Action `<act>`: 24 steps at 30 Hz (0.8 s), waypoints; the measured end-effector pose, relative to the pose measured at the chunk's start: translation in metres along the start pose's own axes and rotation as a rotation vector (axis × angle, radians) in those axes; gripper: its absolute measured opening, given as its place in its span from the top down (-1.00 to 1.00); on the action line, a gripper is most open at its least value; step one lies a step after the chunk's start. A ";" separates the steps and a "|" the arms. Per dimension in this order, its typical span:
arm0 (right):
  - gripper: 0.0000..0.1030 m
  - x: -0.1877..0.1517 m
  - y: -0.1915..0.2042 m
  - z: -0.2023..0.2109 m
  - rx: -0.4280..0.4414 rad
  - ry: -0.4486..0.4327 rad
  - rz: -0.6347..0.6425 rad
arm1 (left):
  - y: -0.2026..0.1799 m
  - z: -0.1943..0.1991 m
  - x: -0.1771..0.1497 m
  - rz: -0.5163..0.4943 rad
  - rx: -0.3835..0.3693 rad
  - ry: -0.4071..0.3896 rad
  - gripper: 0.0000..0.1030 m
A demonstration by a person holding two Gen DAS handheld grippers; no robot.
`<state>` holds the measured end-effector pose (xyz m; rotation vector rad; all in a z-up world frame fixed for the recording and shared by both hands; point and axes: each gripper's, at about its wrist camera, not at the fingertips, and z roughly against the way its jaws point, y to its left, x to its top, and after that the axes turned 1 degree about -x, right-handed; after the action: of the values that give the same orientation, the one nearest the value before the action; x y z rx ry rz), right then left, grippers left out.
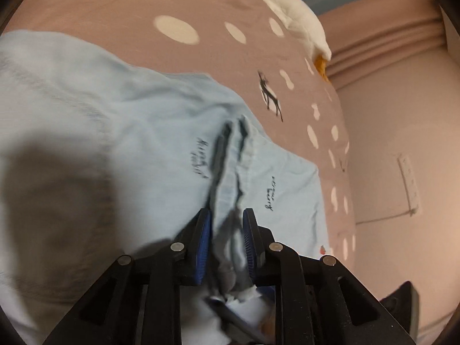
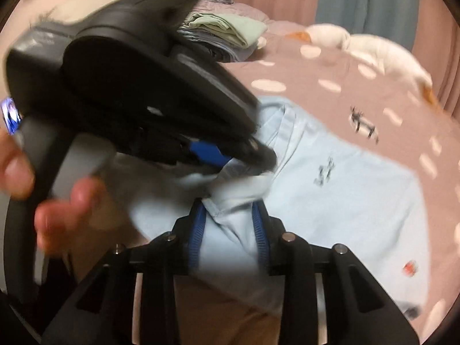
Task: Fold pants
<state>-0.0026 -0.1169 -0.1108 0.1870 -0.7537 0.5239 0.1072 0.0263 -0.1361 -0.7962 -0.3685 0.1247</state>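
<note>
Light blue pants point(image 1: 120, 132) with small dark script prints lie on a pink bedsheet point(image 1: 138, 3) with white dots. My left gripper point(image 1: 227, 218) is shut on a bunched fold of the pants cloth, held between its blue pads point(image 1: 204, 241). In the right wrist view the pants point(image 2: 345, 195) spread to the right. My right gripper point(image 2: 230, 210) is shut on a fold of the same cloth. The left gripper's black body point(image 2: 138, 86) and the hand holding it fill the upper left of that view, close above my right gripper.
A white plush toy point(image 1: 299, 20) lies at the bed's far edge. A stack of folded clothes point(image 2: 227, 31) sits at the back of the bed. A pink wall point(image 1: 402, 143) with a power strip is on the right.
</note>
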 end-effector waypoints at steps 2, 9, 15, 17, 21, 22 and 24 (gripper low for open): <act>0.35 -0.001 -0.012 0.016 0.034 -0.025 -0.050 | -0.001 0.013 0.000 -0.024 0.027 -0.033 0.52; 0.35 -0.012 -0.075 0.062 -0.014 -0.099 -0.297 | -0.046 0.012 -0.001 -0.126 -0.064 -0.026 0.47; 0.71 -0.030 -0.091 0.030 -0.135 0.062 -0.336 | -0.079 -0.040 -0.033 -0.279 0.091 0.072 0.47; 0.71 -0.030 -0.092 0.019 -0.134 0.078 -0.325 | -0.072 -0.044 -0.037 -0.302 0.205 0.029 0.68; 0.71 -0.018 -0.089 0.017 -0.115 0.085 -0.278 | -0.048 -0.017 -0.033 -0.258 0.242 -0.064 0.80; 0.71 -0.010 -0.086 0.009 -0.104 0.080 -0.265 | -0.044 -0.014 -0.033 -0.248 0.227 -0.060 0.81; 0.71 -0.004 -0.074 0.004 -0.073 0.066 -0.213 | -0.039 -0.013 -0.037 -0.247 0.217 -0.048 0.81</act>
<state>0.0307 -0.1830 -0.1086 0.1788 -0.6778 0.2987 0.0768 -0.0182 -0.1265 -0.5290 -0.4871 -0.0468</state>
